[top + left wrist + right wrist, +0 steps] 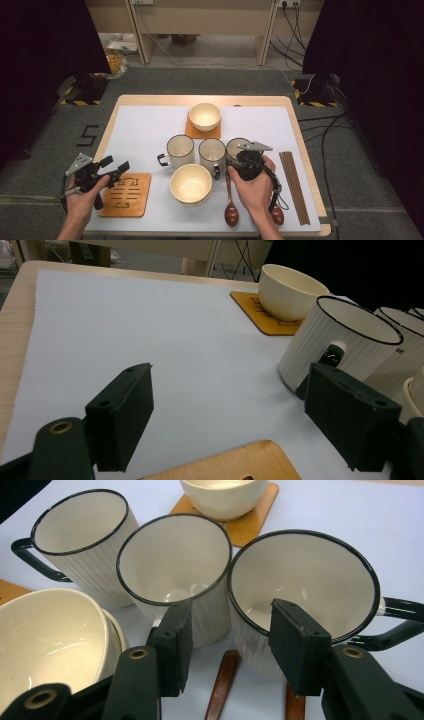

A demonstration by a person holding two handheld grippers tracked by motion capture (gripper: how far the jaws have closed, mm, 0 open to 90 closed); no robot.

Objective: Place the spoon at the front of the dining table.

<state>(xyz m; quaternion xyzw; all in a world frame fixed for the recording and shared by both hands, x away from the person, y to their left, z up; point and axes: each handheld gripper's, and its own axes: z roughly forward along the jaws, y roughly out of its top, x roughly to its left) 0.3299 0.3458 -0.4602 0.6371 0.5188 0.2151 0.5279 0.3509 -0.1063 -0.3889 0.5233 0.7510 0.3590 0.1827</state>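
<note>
The pale wooden-edged table (pixel 125 100) carries a white mat with wide bare room across its far-left part; its right side is crowded. Three white ribbed mugs with black rims stand upright in a row at the middle, mouths up. The rightmost mug (pixel 300 587) sits near the mat's right side, its black handle pointing away from its neighbours towards a bundle of brown chopsticks (pixel 295 185) lying lengthwise. Two dark wooden spoons (pixel 231 212) lie just in front, bowls towards the person. The right claw (pixel 232 645) stands half open astride that mug's near wall, one jaw inside the rim, one outside; whether the pads touch it I cannot tell. The left claw (pixel 227 422) is open wide and empty above the square wooden coaster (pixel 125 195) at the table's near-left corner.
</note>
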